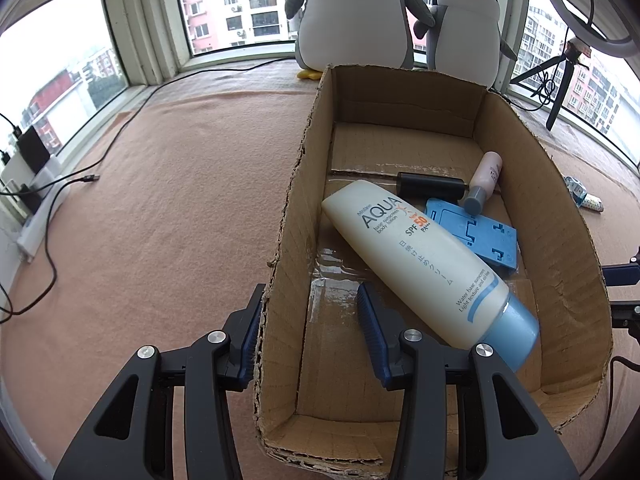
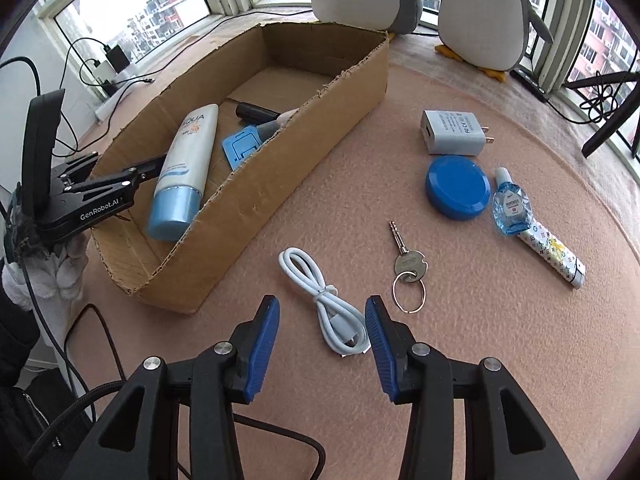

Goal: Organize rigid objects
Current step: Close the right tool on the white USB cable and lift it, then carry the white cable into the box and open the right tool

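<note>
My left gripper (image 1: 310, 320) gapes astride the cardboard box (image 1: 288, 216) wall, sunscreen tube (image 1: 420, 264) lying inside, while my right gripper (image 2: 322, 322) hangs released over the white cable (image 2: 324, 300).

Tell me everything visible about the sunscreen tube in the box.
The sunscreen tube is a cream-white plastic squeeze tube with a light blue cap, printed "AQUA", "SPF 50" and Japanese text. It lies on its side, diagonally, inside the cardboard box, cap toward the near end. Its crimped end appears to overlap the blue plastic stand. No gripper holds it; the left gripper straddles the box wall, open.
</note>
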Demonstrator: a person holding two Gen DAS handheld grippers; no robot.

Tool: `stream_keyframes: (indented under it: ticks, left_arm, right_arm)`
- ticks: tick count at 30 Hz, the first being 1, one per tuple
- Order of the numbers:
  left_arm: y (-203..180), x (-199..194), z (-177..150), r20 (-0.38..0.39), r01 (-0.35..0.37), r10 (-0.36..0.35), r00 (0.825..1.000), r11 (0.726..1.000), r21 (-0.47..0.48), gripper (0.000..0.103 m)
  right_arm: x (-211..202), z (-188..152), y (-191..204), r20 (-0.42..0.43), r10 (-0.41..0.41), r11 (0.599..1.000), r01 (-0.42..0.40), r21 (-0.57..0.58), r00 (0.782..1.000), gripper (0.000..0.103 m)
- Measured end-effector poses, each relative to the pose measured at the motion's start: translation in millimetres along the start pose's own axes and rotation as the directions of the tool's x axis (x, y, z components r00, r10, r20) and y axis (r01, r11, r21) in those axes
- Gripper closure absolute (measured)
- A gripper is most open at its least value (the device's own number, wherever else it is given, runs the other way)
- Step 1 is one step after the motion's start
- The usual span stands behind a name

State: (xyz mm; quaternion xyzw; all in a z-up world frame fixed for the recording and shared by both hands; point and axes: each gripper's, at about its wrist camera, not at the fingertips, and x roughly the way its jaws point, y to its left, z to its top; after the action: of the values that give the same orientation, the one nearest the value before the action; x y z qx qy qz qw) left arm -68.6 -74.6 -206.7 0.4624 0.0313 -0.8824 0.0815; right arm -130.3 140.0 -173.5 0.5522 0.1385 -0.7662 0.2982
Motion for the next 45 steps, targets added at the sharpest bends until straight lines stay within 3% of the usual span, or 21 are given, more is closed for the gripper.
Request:
stream_keyframes:
  ticks: [8, 12, 18, 29, 36, 45]
  left_arm:
    - [1.2, -0.1, -1.0, -0.001, 0.003, -0.003, 1.000, 1.000, -0.006, 0.060]
    - [1.2, -0.1, -0.9, -0.001, 0.004, -0.004, 1.000, 1.000, -0.007, 0.060]
    - [1.4, -0.2, -0.8, -0.001, 0.004, -0.004, 1.000, 1.000, -0.008, 0.060]
    - [1.1, -0.4, -0.9, 0.000, 0.004, -0.004, 1.000, 1.000, -0.007, 0.060]
    - [1.2, -0.6, -0.8, 0.000, 0.004, -0.004, 1.000, 1.000, -0.008, 0.060]
    - [1.3, -0.5, -0.9, 0.000, 0.005, -0.005, 1.000, 1.000, -0.009, 0.060]
  right_arm:
    - [22.8, 8.9, 10.3, -0.068, -0.069, 0.992, 0.061, -0.114, 0.995, 0.075]
    - [21.6, 9.1, 6.6, -0.073, -0.060, 0.994, 0.053, -0.097, 0.995, 0.085]
    - [17.3, 4.7, -0.5, -0.057, -0.026, 1.000, 0.025, -0.011, 0.998, 0.086]
    - [-31.0, 11.1, -12.8, 0.117, 0.056, 0.979, -0.078, 0.190, 0.992, 0.090]
    - [-55.4, 47.4, 6.1, 0.233, 0.102, 0.970, -0.148, 0.192, 0.967, 0.090]
    - [-41.2, 88.5, 37.6, 0.270, 0.132, 0.972, -0.178, 0.152, 0.954, 0.090]
